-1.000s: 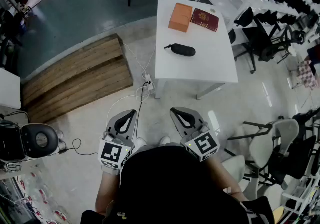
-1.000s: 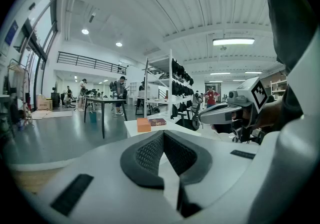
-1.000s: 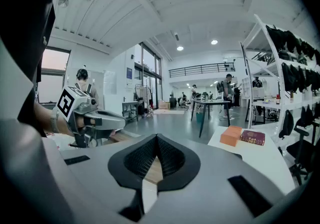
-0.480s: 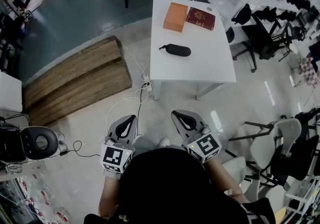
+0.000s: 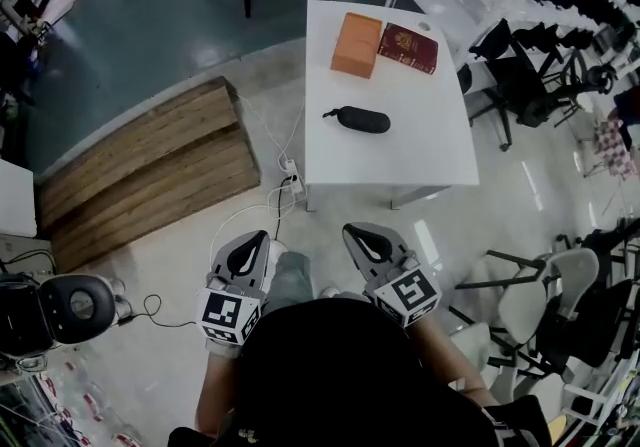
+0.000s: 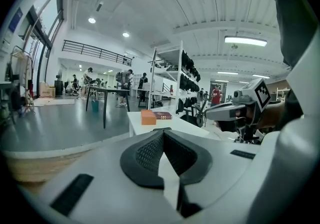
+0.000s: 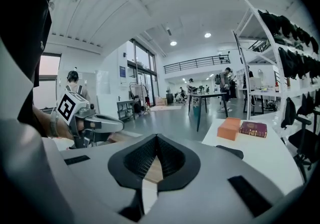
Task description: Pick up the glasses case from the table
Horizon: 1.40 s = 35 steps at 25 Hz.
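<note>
The person has edged closer: in the head view the bench looms nearer, the glasses case lying untouched on it, well ahead. Left gripper view: left hand-held gripper pinched together, empty. Right gripper view: right hand-held gripper likewise. Reach and grasp remain.

White table — black glasses case, orange box, red book

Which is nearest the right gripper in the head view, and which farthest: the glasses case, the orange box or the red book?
1. The glasses case, middle of the table, nearest the right gripper.
2. The orange box, far end, left.
3. The red book, far end, right; these last two are too close to call.
</note>
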Each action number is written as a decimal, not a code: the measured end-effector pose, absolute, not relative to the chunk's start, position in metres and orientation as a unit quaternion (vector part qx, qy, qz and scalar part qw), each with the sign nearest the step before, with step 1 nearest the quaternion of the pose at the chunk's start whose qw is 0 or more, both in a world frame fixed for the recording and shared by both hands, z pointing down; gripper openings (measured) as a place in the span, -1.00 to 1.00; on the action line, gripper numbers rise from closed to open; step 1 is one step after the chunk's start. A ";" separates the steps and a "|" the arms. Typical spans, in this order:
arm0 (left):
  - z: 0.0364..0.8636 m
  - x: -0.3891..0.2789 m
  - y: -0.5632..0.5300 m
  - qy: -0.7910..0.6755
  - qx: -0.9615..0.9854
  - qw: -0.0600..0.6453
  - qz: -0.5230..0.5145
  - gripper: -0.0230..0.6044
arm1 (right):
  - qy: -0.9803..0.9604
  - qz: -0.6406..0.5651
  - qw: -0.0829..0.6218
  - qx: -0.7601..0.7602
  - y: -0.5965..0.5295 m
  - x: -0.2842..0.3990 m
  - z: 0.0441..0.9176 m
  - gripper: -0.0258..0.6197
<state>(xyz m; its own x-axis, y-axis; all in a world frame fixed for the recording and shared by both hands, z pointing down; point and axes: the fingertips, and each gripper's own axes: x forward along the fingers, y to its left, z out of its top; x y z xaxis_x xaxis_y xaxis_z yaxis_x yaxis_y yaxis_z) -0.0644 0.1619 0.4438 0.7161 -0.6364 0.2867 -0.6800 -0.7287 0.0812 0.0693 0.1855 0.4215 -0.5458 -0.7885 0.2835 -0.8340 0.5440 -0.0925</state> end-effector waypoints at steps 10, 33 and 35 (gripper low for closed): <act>0.448 -0.103 0.036 -0.345 0.926 0.107 0.110 -0.87 | -0.874 0.113 0.137 0.453 0.047 0.021 0.436 -0.83; 0.493 -0.145 -0.021 -0.420 0.877 0.177 0.149 -0.87 | -0.846 0.114 0.370 0.367 -0.087 0.036 0.542 -0.51; 0.495 -0.139 -0.026 -0.428 0.873 0.179 0.154 -0.87 | -0.838 0.116 0.393 0.360 -0.098 0.052 0.555 -0.45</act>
<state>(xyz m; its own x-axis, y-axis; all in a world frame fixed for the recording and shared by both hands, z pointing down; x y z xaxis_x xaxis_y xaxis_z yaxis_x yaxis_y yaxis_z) -0.1393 -0.0260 0.4949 0.5869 -0.6915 0.4212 -0.8014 -0.5701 0.1807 0.0517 -0.0983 0.5548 -0.4311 -0.5124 0.7427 -0.6949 0.7136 0.0890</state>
